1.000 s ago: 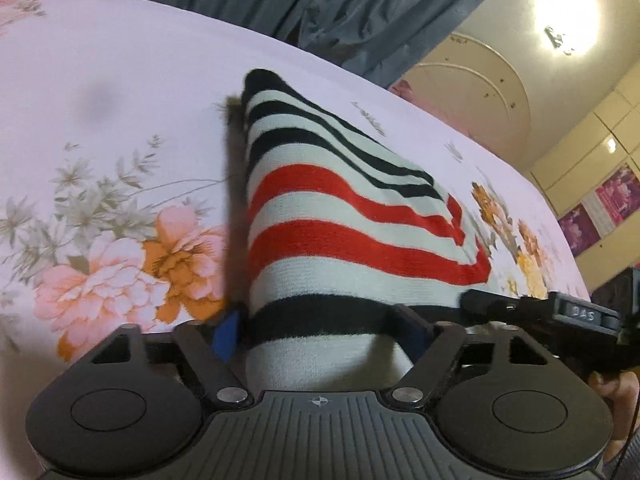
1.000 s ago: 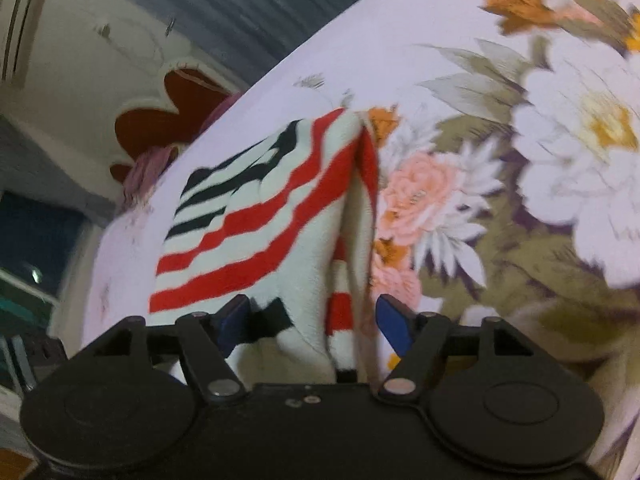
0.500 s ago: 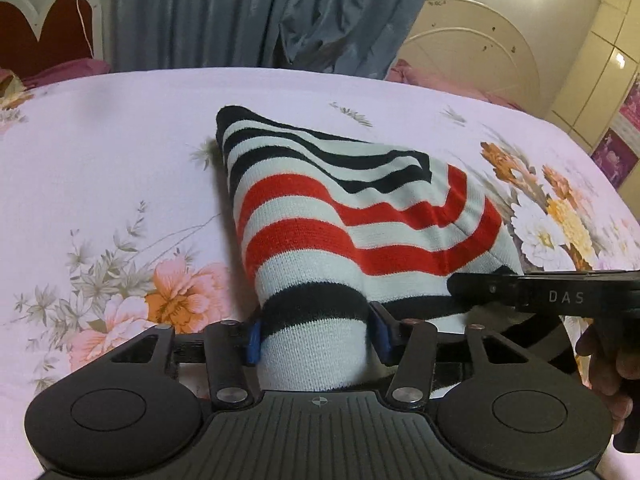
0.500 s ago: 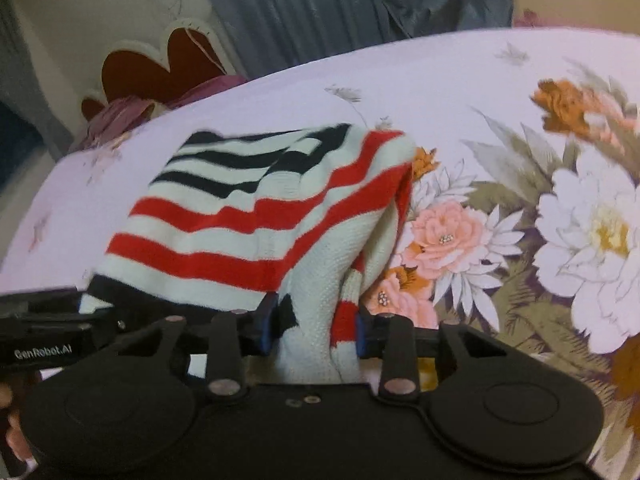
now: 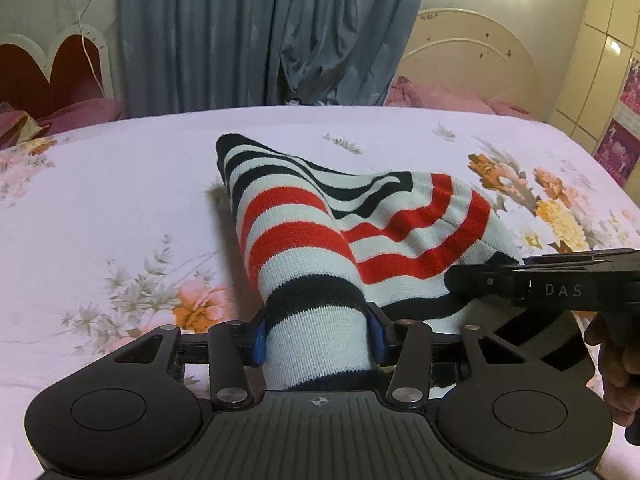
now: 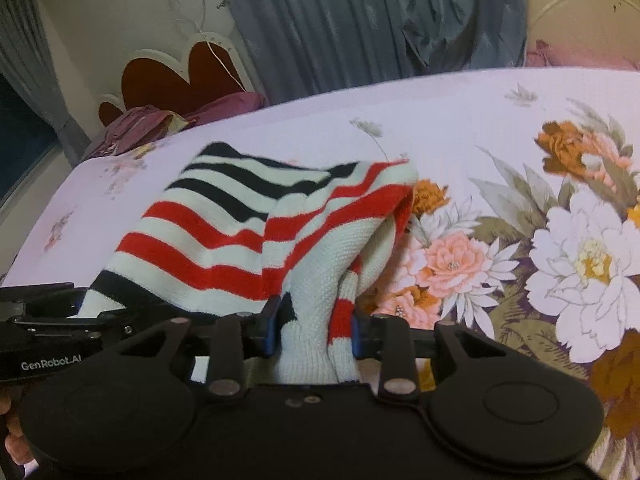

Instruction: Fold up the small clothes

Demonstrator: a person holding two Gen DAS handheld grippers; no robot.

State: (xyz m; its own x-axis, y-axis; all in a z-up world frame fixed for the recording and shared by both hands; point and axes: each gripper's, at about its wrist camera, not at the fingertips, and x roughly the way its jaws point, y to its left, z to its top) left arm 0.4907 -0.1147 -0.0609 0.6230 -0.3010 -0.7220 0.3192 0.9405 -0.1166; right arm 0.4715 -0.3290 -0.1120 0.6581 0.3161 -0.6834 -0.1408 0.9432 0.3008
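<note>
Gripping striped knit garment point(image 5: 360, 232) at 2 near corners, lifted off floral bedsheet point(image 5: 120, 200). Left gripper point(image 5: 318, 336) and right gripper point(image 6: 314, 332): jaws closing, pinching bunched fabric. Soft, light, stretchy; prone to sagging. Holding hem edges firmly.

Knit garment point(image 5: 320, 236) on the bed point(image 5: 120, 184), far end resting on it, near end raised. Left hand-held gripper point(image 5: 318, 334) at its near-left corner, right hand-held gripper point(image 6: 314, 330) at near-right. Curtain point(image 5: 260, 32) behind the bed; headboard point(image 5: 472, 52) behind-right of garment.
</note>
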